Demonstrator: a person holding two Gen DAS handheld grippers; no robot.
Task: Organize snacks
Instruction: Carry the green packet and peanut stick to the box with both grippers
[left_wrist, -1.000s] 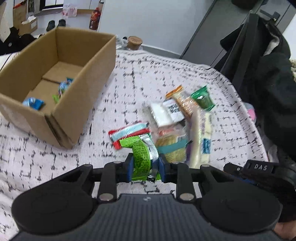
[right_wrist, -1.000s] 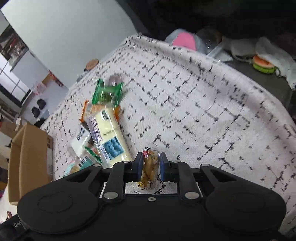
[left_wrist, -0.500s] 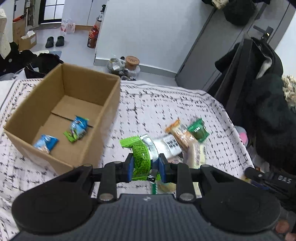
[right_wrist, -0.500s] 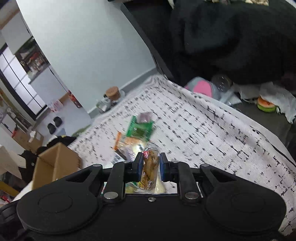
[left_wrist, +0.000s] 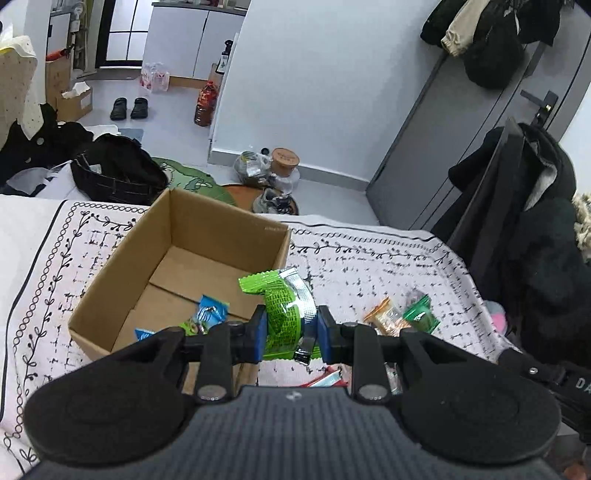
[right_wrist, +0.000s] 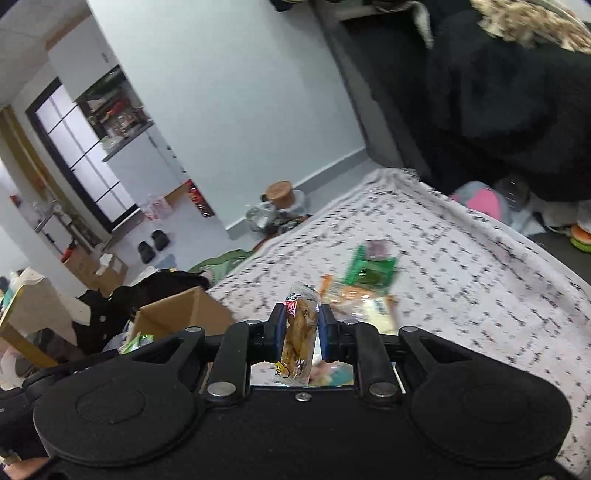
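My left gripper is shut on a bright green snack packet and holds it in the air by the near right corner of an open cardboard box. Blue and green packets lie inside the box. My right gripper is shut on a clear packet of yellow-brown snacks, raised above the bed. The box also shows in the right wrist view, to the left. Loose snacks remain on the patterned bedspread: an orange packet and a dark green packet.
A black coat hangs at the bed's right side. Dark clothes, a jar, shoes and a bottle lie on the floor beyond the bed. A red packet lies below the left gripper.
Both grippers have risen from the bedspread with their packets. The left one has moved left toward the box; the snack pile now lies lower and further right in its view.
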